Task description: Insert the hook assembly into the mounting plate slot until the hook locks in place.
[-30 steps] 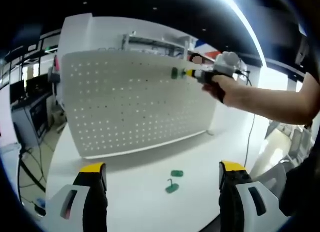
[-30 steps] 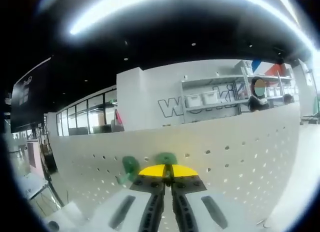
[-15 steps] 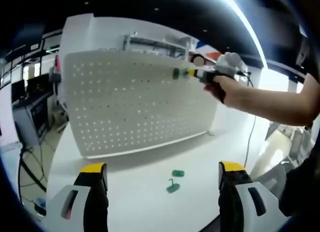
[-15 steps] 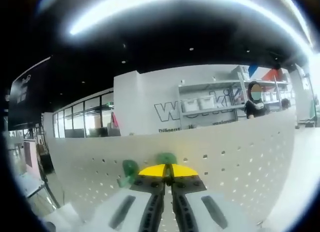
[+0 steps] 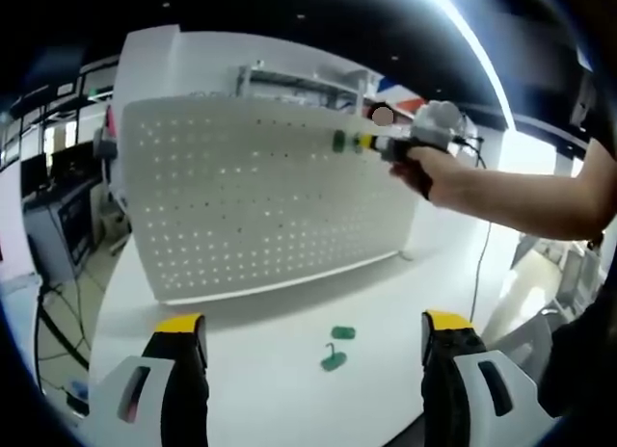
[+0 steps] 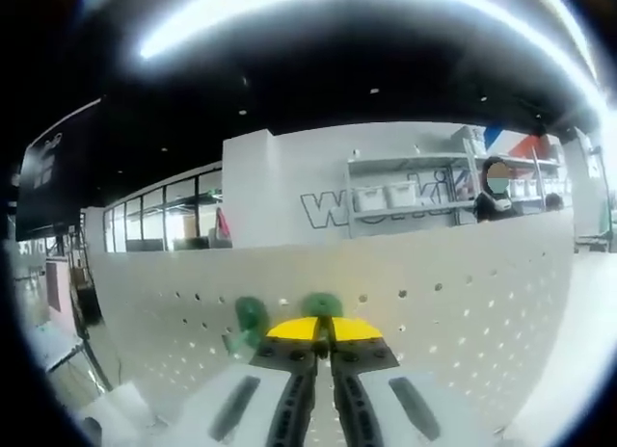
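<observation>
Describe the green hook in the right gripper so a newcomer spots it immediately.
Find the upright white pegboard on the white table. Near its top edge, the right gripper presses a green hook against the holes. Two other green pieces lie loose on the table; this one is held up high.

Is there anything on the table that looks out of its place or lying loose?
Yes. Two green hooks lie loose on the white table, in front of the pegboard, while the right gripper presses another green hook against the board.
</observation>
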